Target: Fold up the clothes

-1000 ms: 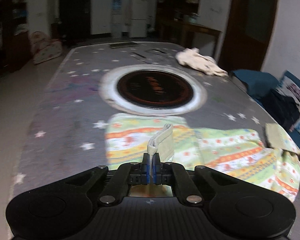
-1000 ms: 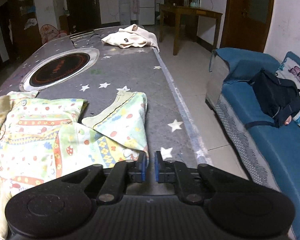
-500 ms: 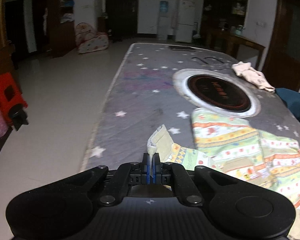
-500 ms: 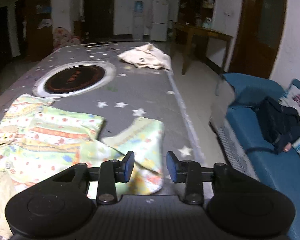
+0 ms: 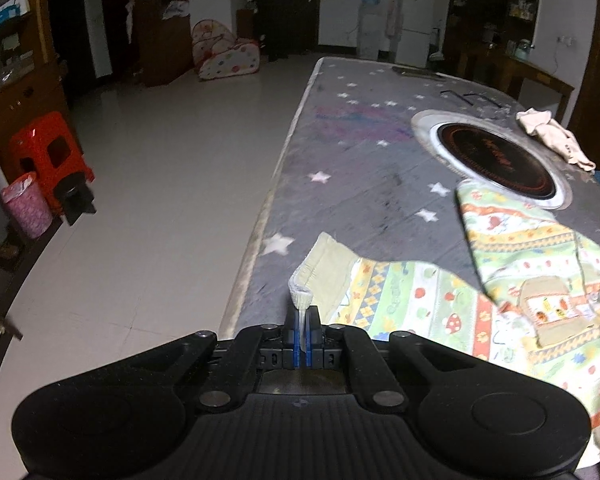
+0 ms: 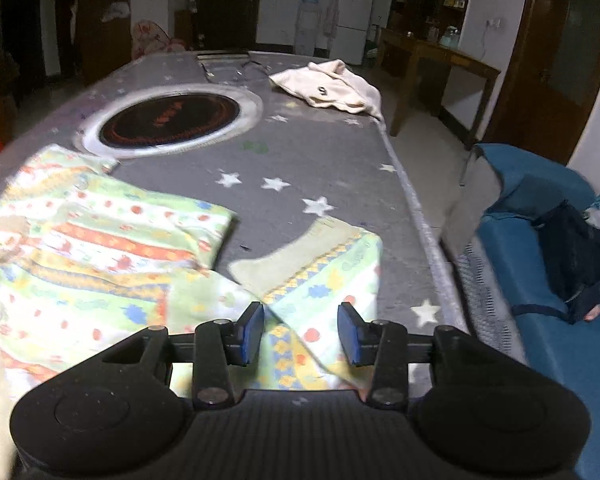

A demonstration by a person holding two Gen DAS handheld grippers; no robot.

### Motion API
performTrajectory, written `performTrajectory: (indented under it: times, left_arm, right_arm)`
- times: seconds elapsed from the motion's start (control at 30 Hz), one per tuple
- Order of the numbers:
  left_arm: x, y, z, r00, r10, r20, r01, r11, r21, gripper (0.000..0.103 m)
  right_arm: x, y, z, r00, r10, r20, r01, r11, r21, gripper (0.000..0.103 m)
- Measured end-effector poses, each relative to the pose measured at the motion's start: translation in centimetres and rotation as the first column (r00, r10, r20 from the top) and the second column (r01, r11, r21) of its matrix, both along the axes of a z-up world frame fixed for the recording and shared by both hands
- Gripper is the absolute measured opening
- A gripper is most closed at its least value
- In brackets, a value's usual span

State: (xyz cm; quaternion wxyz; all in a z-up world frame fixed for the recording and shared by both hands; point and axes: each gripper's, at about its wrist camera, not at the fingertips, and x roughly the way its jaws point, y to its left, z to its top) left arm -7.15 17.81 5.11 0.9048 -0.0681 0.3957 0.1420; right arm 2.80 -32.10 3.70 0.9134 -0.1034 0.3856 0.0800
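Observation:
A colourful patterned child's garment lies spread on the grey star-print table. My left gripper is shut on the pale green cuff of its left sleeve, near the table's left edge. In the right wrist view the garment covers the near table, and its right sleeve lies flat by the right edge. My right gripper is open and empty just above that sleeve.
A round black hob with a silver rim is set in the table's middle. A cream garment lies at the far right. A blue sofa with a dark bag stands right of the table. A red stool and pink bin stand on the floor left.
My left gripper has pulled the left sleeve cuff out towards the table's left edge. My right gripper has let go of the right sleeve and opened wide.

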Motion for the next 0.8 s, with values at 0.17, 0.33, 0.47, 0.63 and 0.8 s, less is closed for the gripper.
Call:
performTrajectory:
  times: [0.17, 0.33, 0.47, 0.63, 0.8]
  left_arm:
    - [-0.3, 0.8, -0.8, 0.999, 0.03, -0.026, -0.03, 1.0, -0.002, 0.003]
    - [-0.5, 1.5, -1.1, 0.998, 0.048, -0.036, -0.048, 0.999, -0.001, 0.003]
    - [-0.5, 1.8, -1.2, 0.997, 0.061, -0.044, -0.061, 0.998, 0.008, 0.003]
    - [-0.6, 2.3, -1.3, 0.995, 0.082, -0.055, -0.081, 0.996, 0.027, 0.003]
    - [-0.9, 3.0, -1.4, 0.991, 0.112, -0.075, -0.108, 0.993, 0.051, 0.003]
  right_arm:
    - [0.4, -1.8, -0.4, 0.996, -0.092, 0.003, 0.092, 0.996, -0.008, 0.042]
    - [0.0, -4.1, -0.3, 0.985, -0.175, 0.005, 0.175, 0.984, -0.017, 0.042]
    - [-0.2, -5.4, 0.1, 0.977, -0.211, 0.013, 0.212, 0.977, -0.027, 0.043]
    - [-0.4, -6.1, 1.2, 0.971, -0.235, 0.04, 0.236, 0.971, -0.027, 0.044]
    - [-0.4, -5.7, 3.1, 0.976, -0.204, 0.081, 0.204, 0.979, 0.008, 0.044]
